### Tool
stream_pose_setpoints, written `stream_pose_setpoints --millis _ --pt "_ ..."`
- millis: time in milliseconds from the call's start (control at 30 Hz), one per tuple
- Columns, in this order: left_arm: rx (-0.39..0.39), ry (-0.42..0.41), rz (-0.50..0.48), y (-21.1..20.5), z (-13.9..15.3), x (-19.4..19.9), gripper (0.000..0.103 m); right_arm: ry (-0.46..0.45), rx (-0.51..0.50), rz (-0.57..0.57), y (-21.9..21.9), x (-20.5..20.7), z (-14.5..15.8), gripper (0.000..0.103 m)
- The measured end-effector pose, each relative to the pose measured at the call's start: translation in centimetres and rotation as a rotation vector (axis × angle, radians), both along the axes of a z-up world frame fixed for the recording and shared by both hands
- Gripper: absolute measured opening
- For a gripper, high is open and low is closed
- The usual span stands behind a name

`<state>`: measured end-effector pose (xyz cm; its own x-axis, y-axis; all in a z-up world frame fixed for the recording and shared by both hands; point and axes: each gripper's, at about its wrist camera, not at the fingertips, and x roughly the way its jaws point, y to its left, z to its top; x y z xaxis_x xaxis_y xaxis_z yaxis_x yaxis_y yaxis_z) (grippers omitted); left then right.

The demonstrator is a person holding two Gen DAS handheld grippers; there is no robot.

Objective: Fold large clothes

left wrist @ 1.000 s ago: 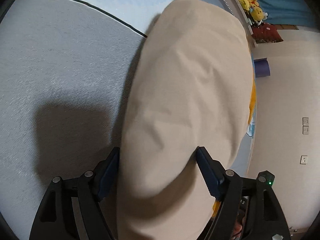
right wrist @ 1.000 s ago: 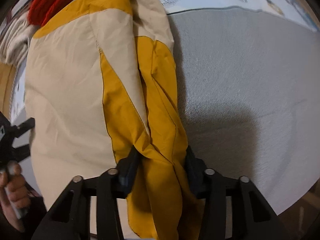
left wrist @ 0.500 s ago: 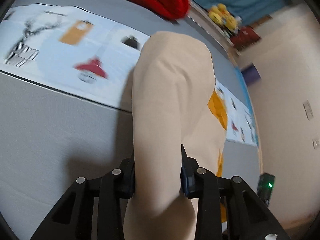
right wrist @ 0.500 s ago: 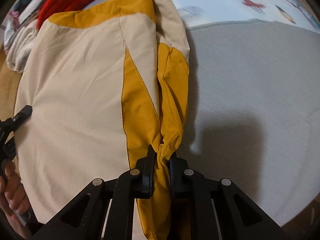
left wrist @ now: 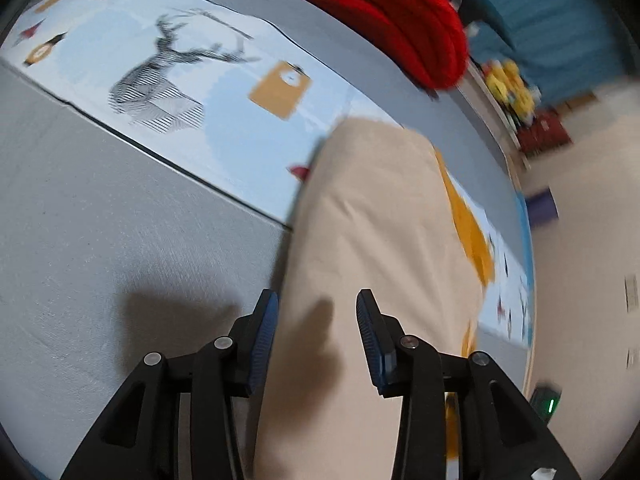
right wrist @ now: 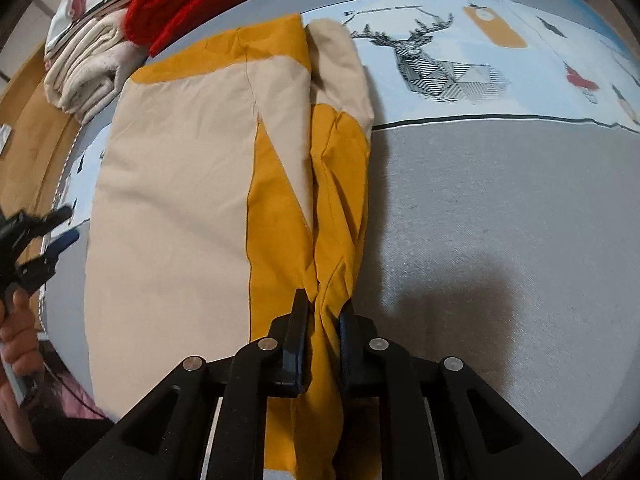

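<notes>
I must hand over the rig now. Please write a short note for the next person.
Left gripper: open over the beige side of the garment; jaws have just been opening, nothing held.
Right gripper: shut on the bunched yellow edge, though its jaws have just loosened a little.
Garment lies lengthwise on the bed; its right side looks folded in.
Left to do: probably fold it across.
</notes>
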<state>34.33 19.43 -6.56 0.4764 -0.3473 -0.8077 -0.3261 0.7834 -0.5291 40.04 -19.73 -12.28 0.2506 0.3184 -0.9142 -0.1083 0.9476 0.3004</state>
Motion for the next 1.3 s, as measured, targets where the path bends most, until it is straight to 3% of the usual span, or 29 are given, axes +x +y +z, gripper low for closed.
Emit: stream_pose_setpoints --millis 100,167,333,400,467,600,633,700,833,900,933,1000,1067,1133,1233,1267,1300 --pt "0.016 0.027 -0.125 -1.5 -0.2 -0.8 0.039 -0.012 -0.03 -0.015 -0.2 -0.3 0.7 0.028" --pt "0.043 0.056 -0.201 -2.1 -0.5 -1.7 0.039 -0.015 -0.043 -0.014 -1.0 -0.6 0.7 0.029" --pt "0.123 0.123 -0.309 -3.5 -1.5 -3.7 0.039 0.004 -0.062 0.016 -1.2 -2.5 1.1 0.031" --pt "0.148 0.151 -0.336 -4.1 -2.2 -4.3 0.046 0.03 -0.07 0.023 -1.5 -3.3 0.9 0.031" --pt "0.164 0.168 -0.343 -4.6 -2.6 -4.5 0.051 0.058 -0.083 0.033 -1.9 -3.8 0.4 0.032" --pt "0.139 0.161 -0.346 -5.5 -1.8 -5.4 0.051 0.099 -0.079 0.031 -2.7 -4.7 0.0 0.031" --pt "0.158 0.148 -0.365 -6.0 -1.7 -5.6 0.051 0.097 -0.081 0.038 -2.7 -4.9 0.1 0.031" --pt "0.27 0.192 -0.417 -7.3 -3.3 -5.9 0.057 0.1 -0.085 0.068 -2.7 -5.3 0.1 0.02" --pt "0.285 0.178 -0.33 -6.8 -2.8 -6.8 0.059 0.137 -0.135 0.092 -2.8 -6.2 -0.5 0.02" --pt "0.375 0.142 -0.273 -6.7 -1.3 -8.0 0.059 0.135 -0.165 0.088 -3.2 -6.9 -0.1 0.021" --pt "0.436 0.111 -0.233 -6.8 -0.2 -8.9 0.058 0.121 -0.196 0.088 -3.5 -7.4 0.3 0.021" --pt "0.472 0.029 -0.189 -7.0 1.7 -10.8 0.062 0.054 -0.277 0.086 -4.1 -8.4 1.5 0.022" --pt "0.49 -0.062 -0.157 -7.1 3.5 -13.2 0.08 -0.076 -0.352 0.096 -4.1 -9.9 3.8 0.024" --pt "0.544 -0.13 -0.14 -7.8 4.7 -15.7 0.088 -0.227 -0.397 0.097 -4.0 -12.0 6.5 0.025" --pt "0.612 -0.207 -0.159 -9.4 6.0 -19.3 0.093 -0.401 -0.35 0.053 -4.5 -16.6 9.9 0.046" --pt "0.636 -0.231 -0.169 -9.6 6.4 -20.6 0.094 -0.431 -0.326 0.032 -4.7 -18.4 10.6 0.06" --pt "0.658 -0.249 -0.175 -9.9 6.7 -21.6 0.094 -0.457 -0.319 0.014 -4.5 -20.2 11.3 0.065"
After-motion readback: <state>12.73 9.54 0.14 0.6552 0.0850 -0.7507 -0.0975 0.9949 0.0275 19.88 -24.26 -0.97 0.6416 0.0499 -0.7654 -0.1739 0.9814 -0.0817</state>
